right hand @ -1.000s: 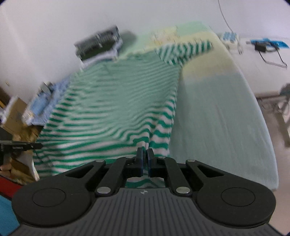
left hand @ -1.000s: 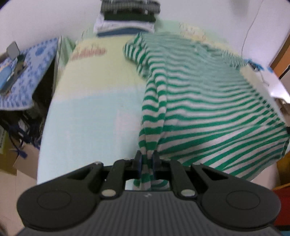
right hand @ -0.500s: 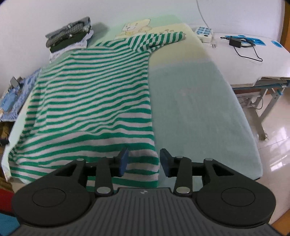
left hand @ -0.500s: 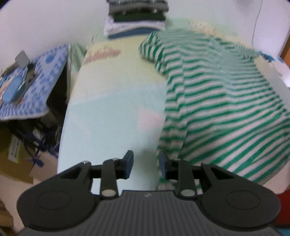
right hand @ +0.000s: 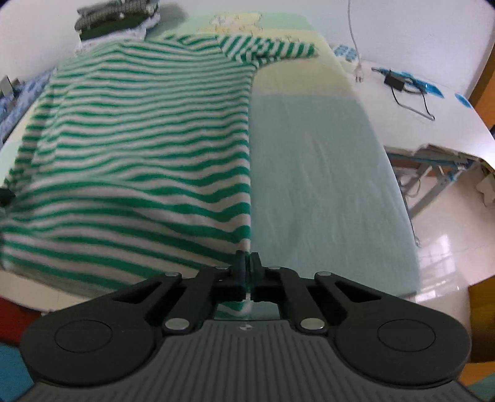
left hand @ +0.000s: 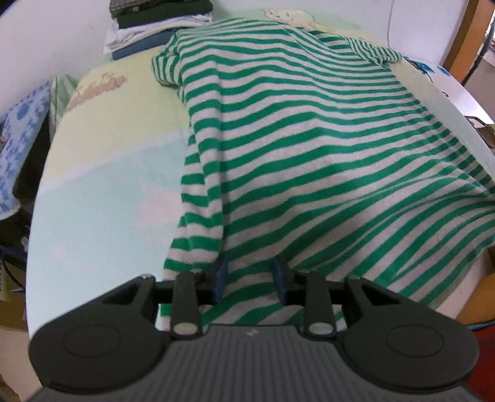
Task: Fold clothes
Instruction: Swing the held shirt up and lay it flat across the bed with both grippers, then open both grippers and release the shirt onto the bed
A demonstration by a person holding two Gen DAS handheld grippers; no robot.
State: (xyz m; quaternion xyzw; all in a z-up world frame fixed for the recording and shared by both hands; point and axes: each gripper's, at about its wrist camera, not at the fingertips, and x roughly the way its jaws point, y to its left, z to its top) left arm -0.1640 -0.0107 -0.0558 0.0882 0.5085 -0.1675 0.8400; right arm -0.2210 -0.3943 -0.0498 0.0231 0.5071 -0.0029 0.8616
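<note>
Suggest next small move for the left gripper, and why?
Probably close the left gripper on the shirt hem: its jaws stand apart with striped cloth between them, while the right gripper is already shut on the opposite hem corner.

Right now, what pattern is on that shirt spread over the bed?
Green and white horizontal stripes on the shirt, clearest in the left wrist view.

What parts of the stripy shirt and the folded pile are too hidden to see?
- Shirt hem, left wrist view: hidden behind the left tongs.
- Shirt's near corner, right wrist view: hidden by the right tongs pinching it.
- Folded pile, both views: cut off by the top edge; blurred in the right view.
</note>
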